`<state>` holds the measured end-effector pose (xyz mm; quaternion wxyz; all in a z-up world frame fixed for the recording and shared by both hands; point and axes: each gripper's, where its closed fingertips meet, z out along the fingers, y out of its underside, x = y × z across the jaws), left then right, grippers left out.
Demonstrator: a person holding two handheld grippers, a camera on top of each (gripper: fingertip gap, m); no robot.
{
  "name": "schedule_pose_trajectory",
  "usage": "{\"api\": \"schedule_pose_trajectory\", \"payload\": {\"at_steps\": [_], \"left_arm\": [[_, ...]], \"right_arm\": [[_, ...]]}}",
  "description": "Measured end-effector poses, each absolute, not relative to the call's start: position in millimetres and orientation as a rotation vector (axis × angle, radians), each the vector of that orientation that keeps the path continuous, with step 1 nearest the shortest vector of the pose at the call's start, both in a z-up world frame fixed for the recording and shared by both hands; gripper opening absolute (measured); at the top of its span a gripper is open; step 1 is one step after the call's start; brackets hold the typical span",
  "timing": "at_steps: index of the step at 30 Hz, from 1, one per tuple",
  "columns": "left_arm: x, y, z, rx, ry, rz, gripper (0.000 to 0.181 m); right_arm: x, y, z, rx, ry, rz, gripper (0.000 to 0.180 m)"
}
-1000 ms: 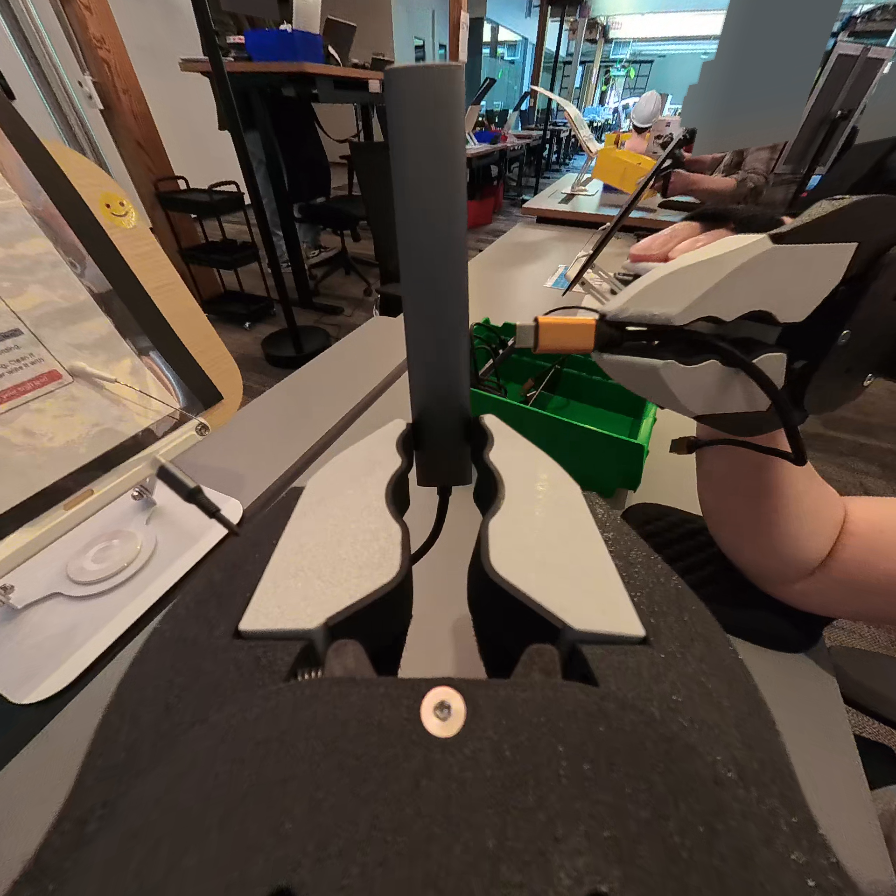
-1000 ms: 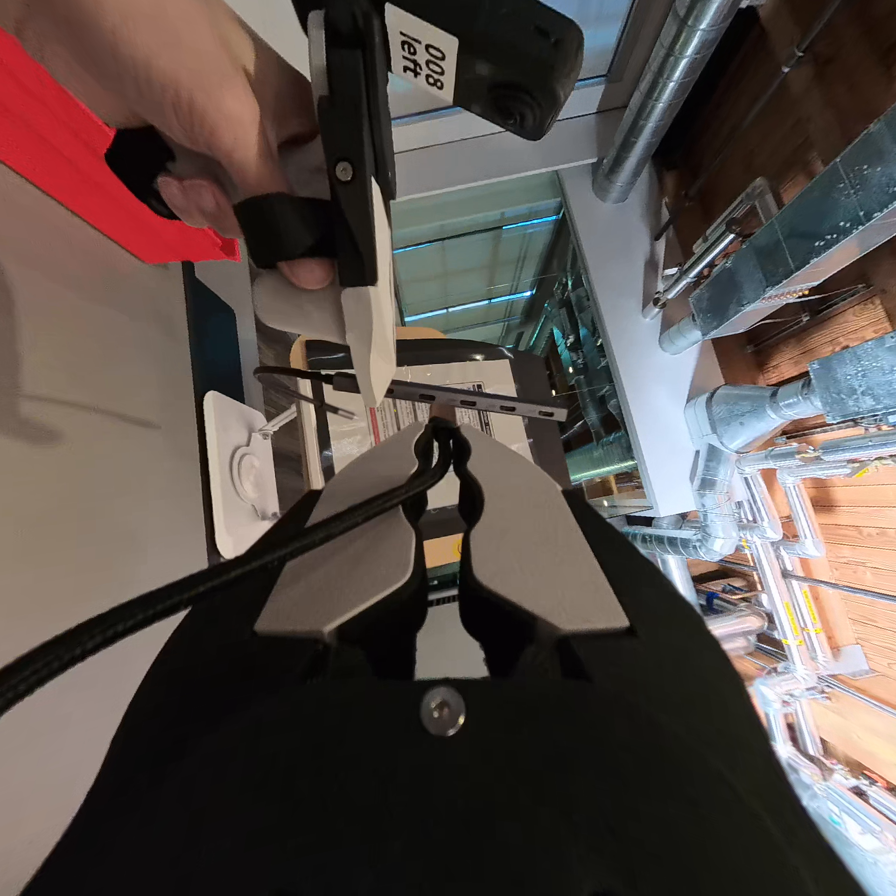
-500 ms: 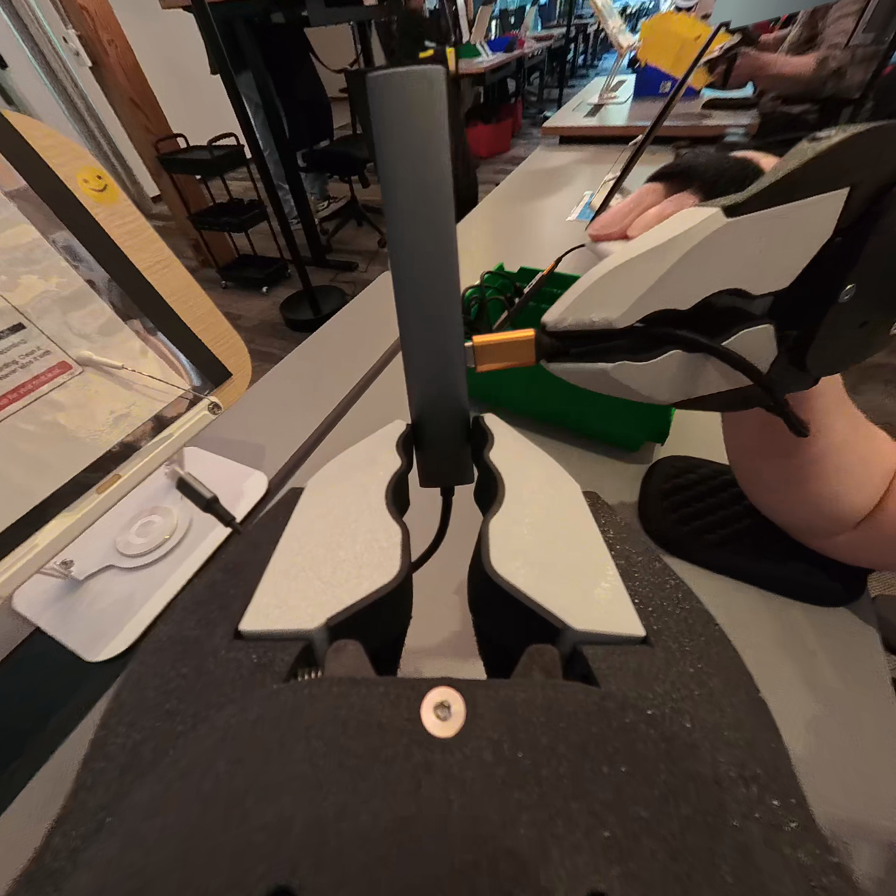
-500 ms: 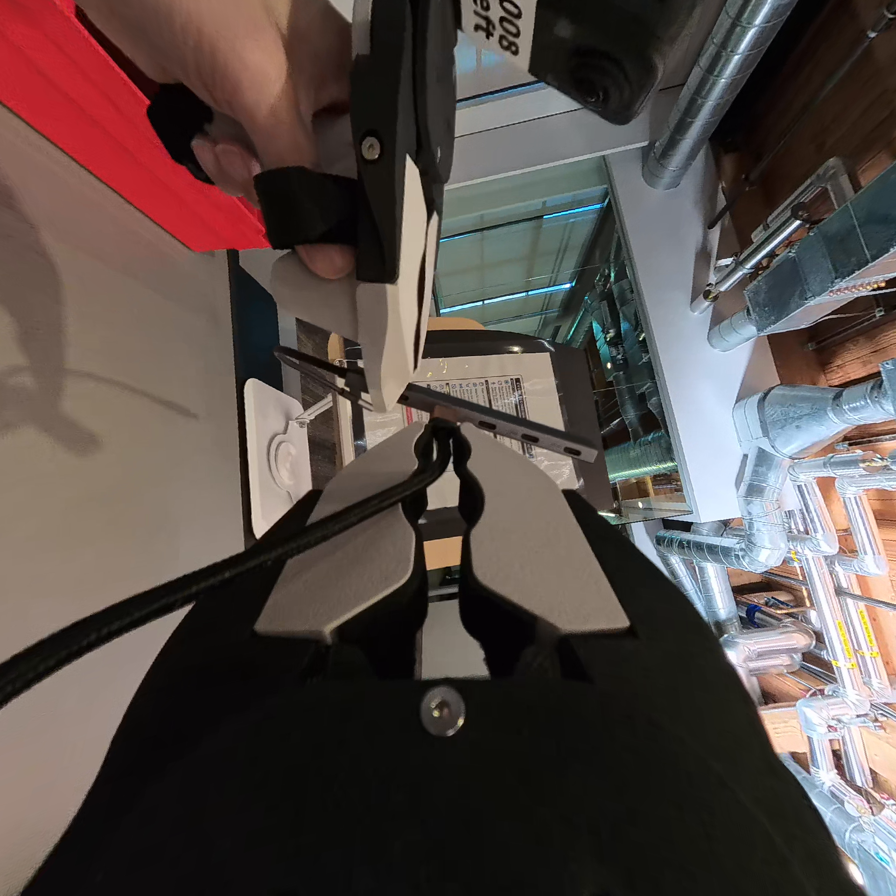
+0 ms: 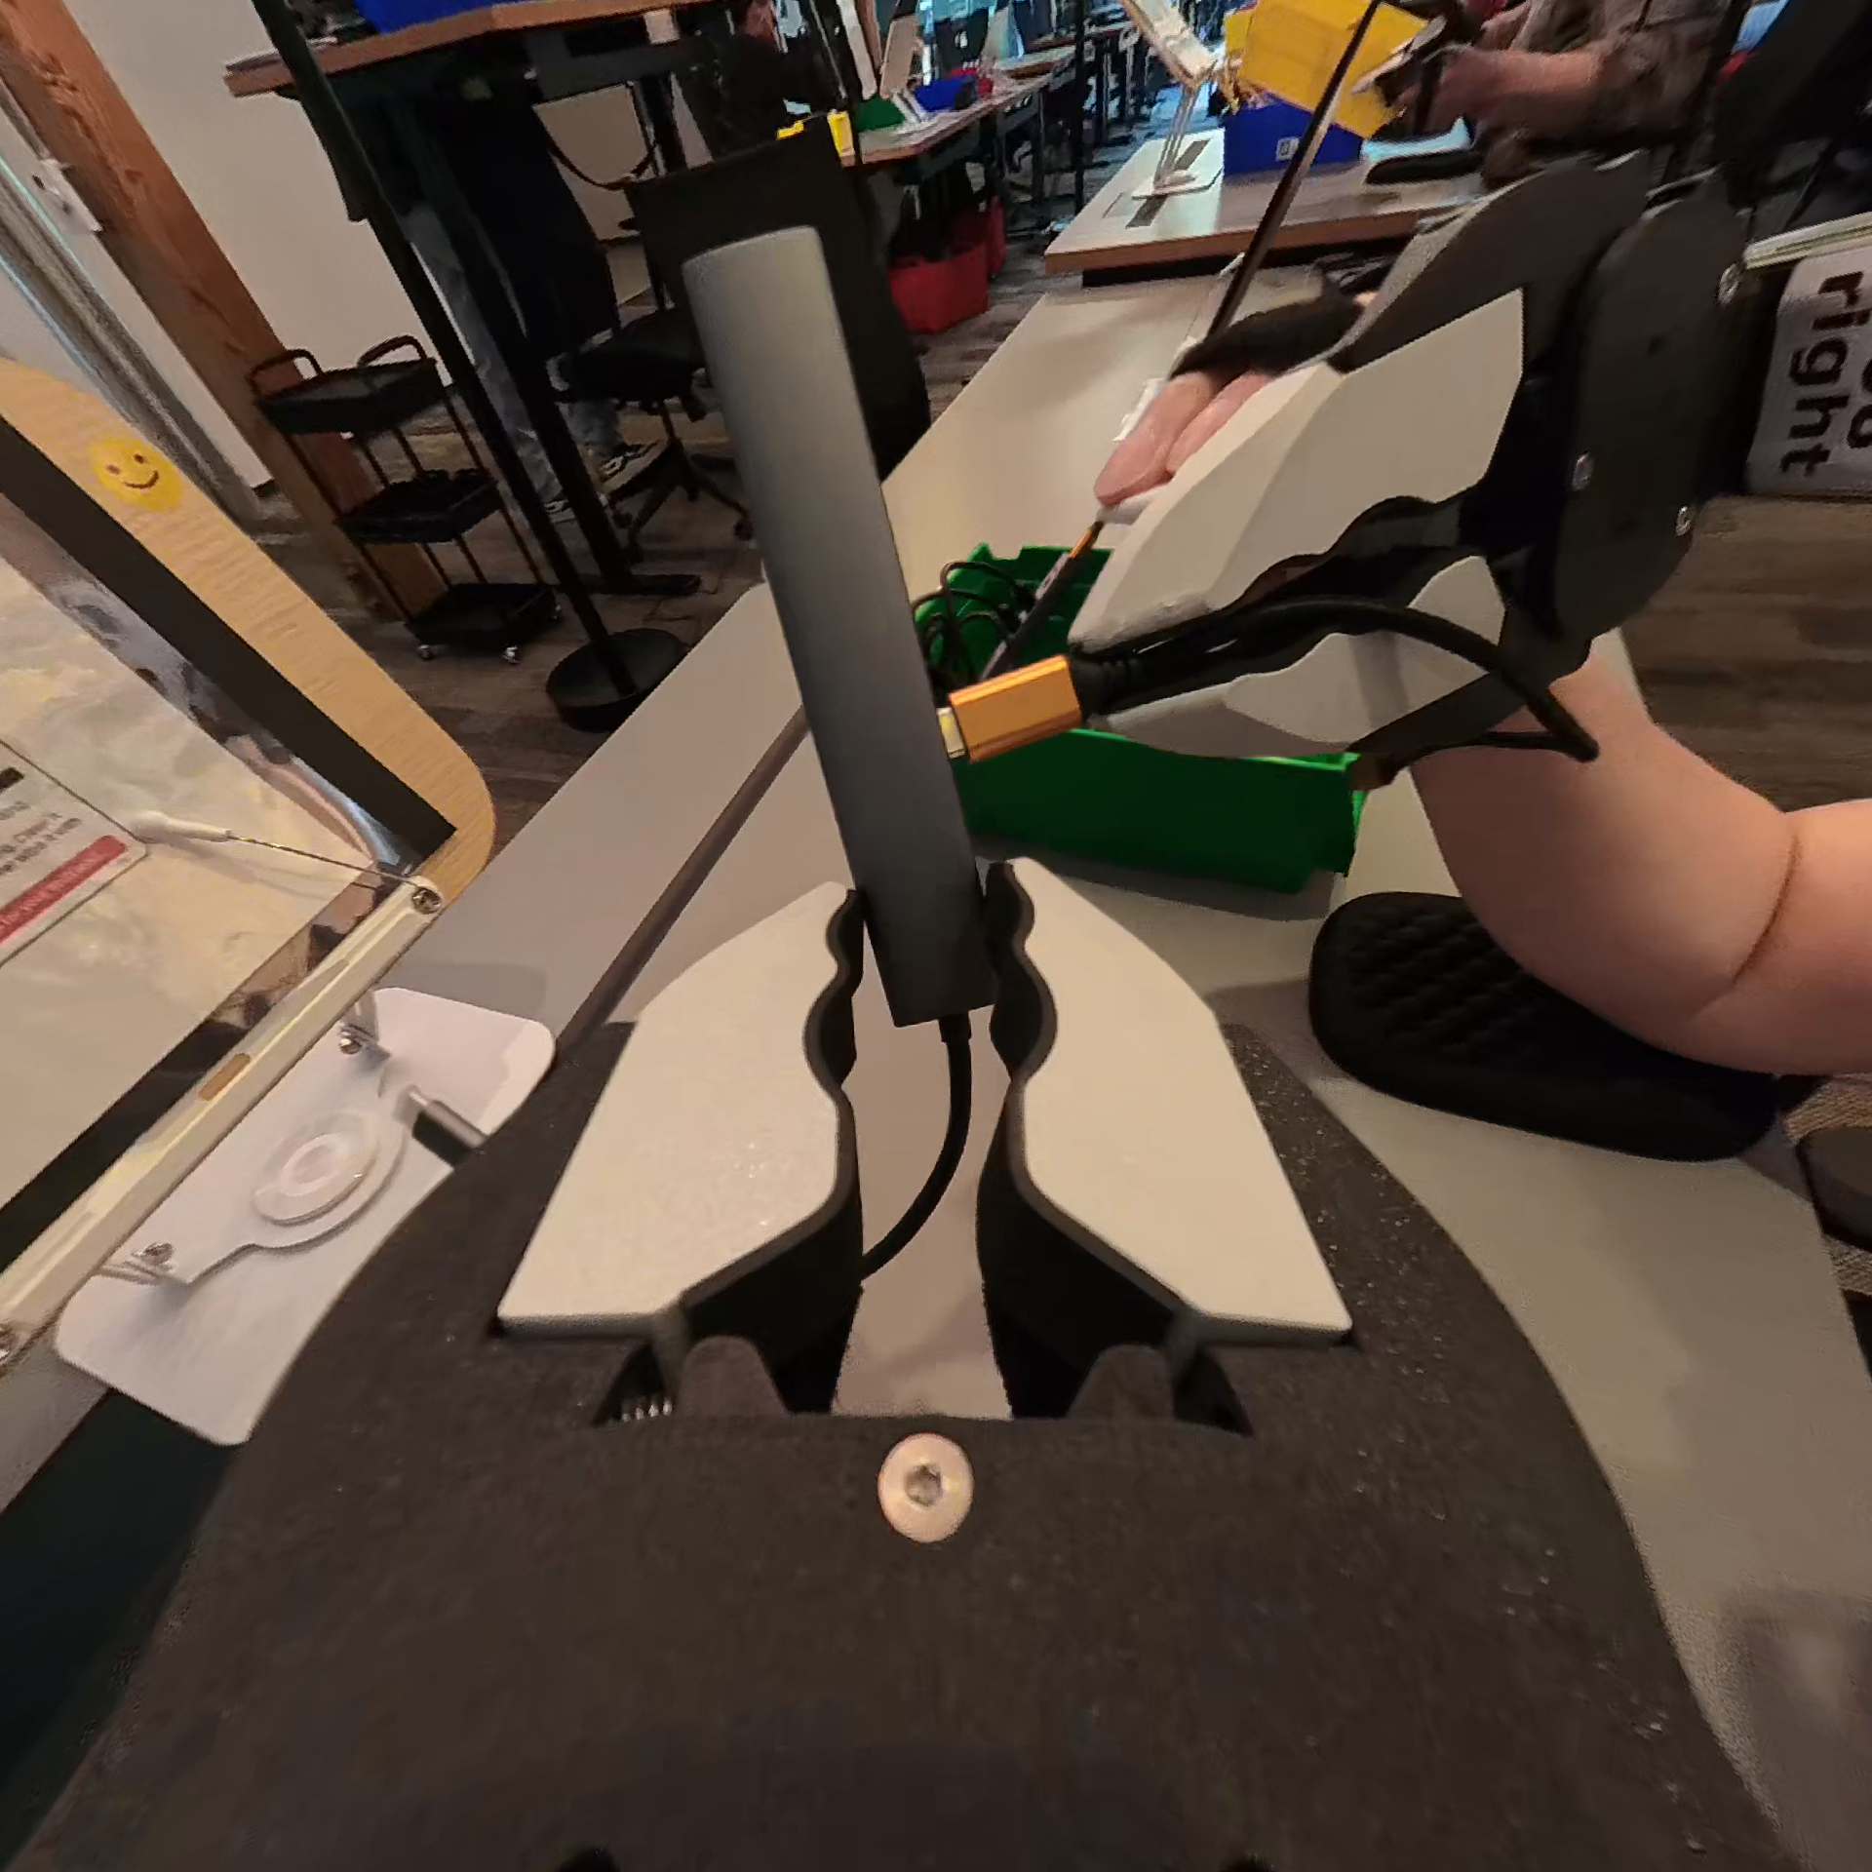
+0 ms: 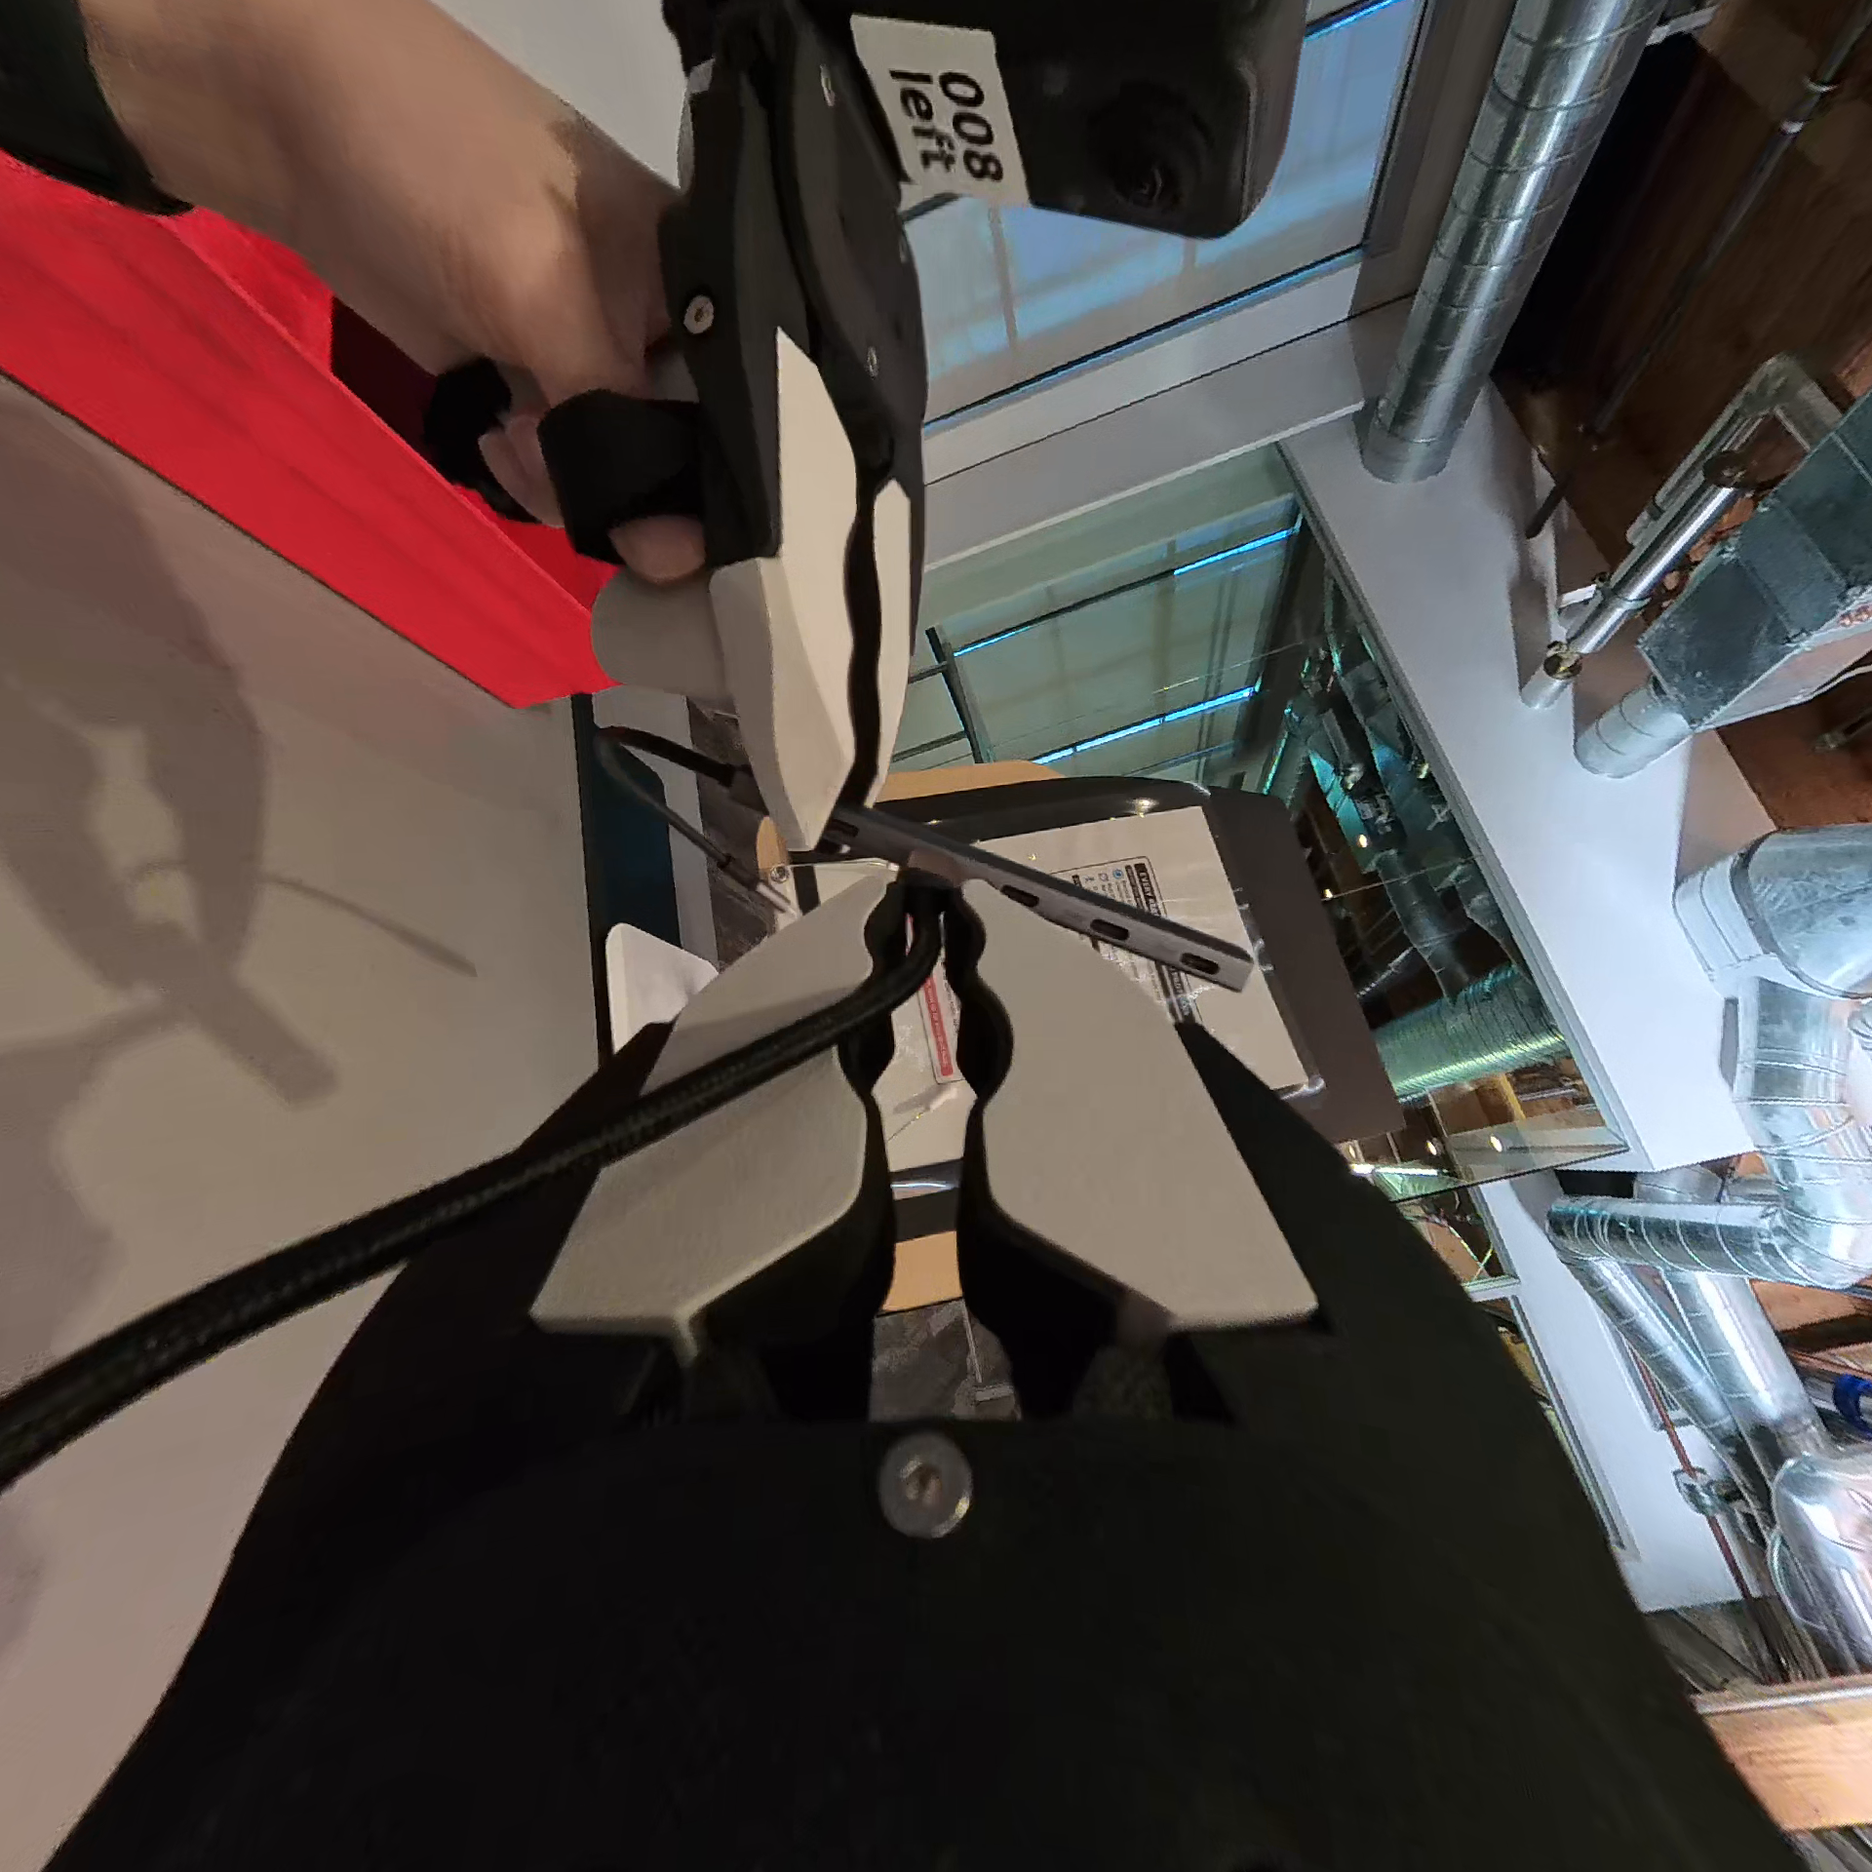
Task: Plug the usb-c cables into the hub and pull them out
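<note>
Left wrist view: the left hand-held gripper (image 5: 922, 912) pinches the hub (image 5: 826, 567) upright above the tabletop (image 5: 648, 770); the right hand-held gripper (image 5: 1089, 674) pinches the usb-c cable (image 5: 1008, 706) at the hub's side (insertion step, I judge). Next: a straight push.

Right wrist view: the plug and its chosen port are hidden behind the fingertips (image 6: 841, 942).

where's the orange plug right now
In the left wrist view, the orange plug sits right of centre, held by the right gripper, its tip at the grey hub's right edge.

White printed label (image 6: 942, 111) on left tongs; another (image 5: 1818, 385) on right tongs; sign sheet (image 5: 51, 861), print unreadable.
</note>
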<state>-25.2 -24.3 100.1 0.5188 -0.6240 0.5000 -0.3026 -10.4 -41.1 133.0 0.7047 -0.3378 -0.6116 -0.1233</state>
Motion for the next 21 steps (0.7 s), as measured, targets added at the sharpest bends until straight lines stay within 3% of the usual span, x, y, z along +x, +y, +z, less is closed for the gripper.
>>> {"api": "schedule_pose_trajectory", "payload": {"at_steps": [21], "left_arm": [[-24,-28,101,-1.468,1.22,-0.6,0.023]], "right_arm": [[-6,-39,129,-0.748,-1.363,-0.187,0.008]]}}
